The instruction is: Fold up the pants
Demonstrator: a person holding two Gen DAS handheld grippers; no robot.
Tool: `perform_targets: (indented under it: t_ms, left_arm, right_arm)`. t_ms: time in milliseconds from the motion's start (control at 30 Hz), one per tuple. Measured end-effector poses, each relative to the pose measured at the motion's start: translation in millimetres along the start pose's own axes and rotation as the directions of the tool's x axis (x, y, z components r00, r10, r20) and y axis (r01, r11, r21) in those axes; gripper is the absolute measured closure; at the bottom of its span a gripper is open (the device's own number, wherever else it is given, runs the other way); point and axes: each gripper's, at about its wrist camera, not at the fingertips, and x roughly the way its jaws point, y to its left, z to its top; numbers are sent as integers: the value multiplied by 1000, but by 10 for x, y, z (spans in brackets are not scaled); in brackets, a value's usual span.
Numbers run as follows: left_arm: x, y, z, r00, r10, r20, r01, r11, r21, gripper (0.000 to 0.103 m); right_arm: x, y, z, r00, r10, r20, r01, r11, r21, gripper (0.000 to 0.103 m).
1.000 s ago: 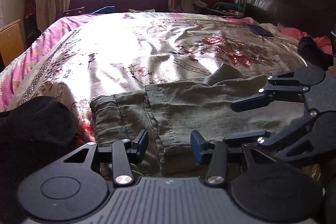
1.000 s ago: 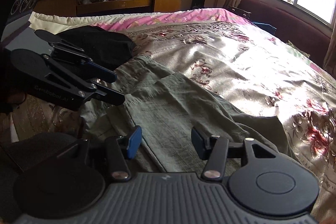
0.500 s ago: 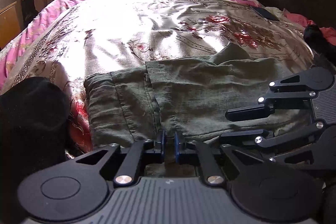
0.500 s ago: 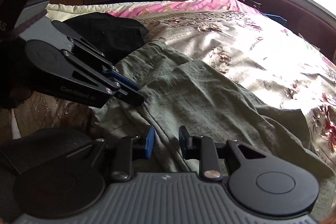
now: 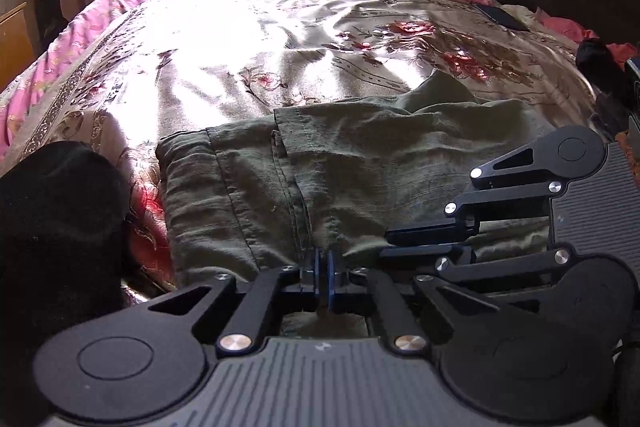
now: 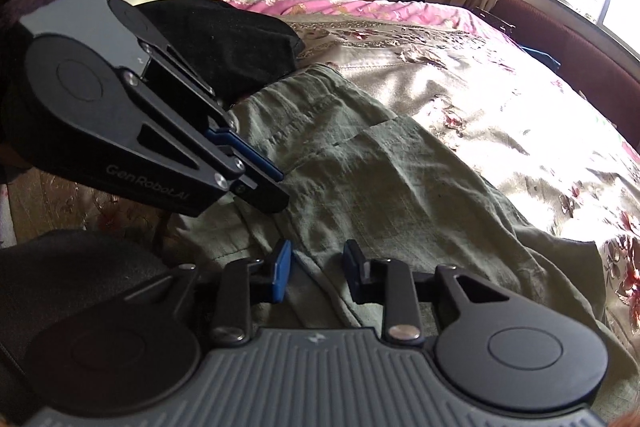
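- The green pants (image 5: 360, 167) are laid flat on the flowered bed cover (image 5: 240, 47), close to the near edge of the bed. The waist end is toward the left side and the legs run off to the right.
- The pants look already folded once, leg on leg, so it is judged that the next fold is being started.
- The left gripper (image 5: 322, 273) is set at the near edge of the pants. Its jaws are pressed together, and a little ridge of green cloth is pinched between the blue pads.
- The right gripper (image 6: 318, 269) is placed just beside the left one, on the same near edge. Its jaws have just been closing. In its own view a gap is seen between the pads, with cloth lying in that gap, so the cloth is not judged to be squeezed yet.
- The edge is taken at two spots so that it can be lifted evenly and not sag in the middle.
- Both grippers are tipped down toward the bed so the thin cloth can be reached.
- A black cloth heap (image 5: 52, 207) lies at the near left corner, just beside the waist end. It could be dragged along if the pants are pulled that way.
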Motion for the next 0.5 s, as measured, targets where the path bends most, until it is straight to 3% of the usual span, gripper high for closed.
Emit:
perform_targets:
  t_ms: [100,267,367,467,500]
  left_arm:
    - [-98,38,-25,1000,-3,5,3,1000,-17,85]
    - [-145,3,-101,999,38,-26,-38,999,18,85]
    - [-9,52,-149,994,46,-95,-47,999,-2,85]
    - [-107,68,-102,998,35,-49,-37,999,-34,83]
    - [-145,64,-73,999,25,-28,-26,999,-36,78]
  right_arm:
    - [-107,-29,51,1000,17,16,-18,999,47,101]
    - [-248,78,86,997,52,57,-55,997,50,101]
    - [-47,112,38,998,62,5,-62,997,47,95]
    - [-58,34,56,996,86,13,-87,990,115,92]
    - [-136,-13,57,996,76,37,-80,989,128,84]
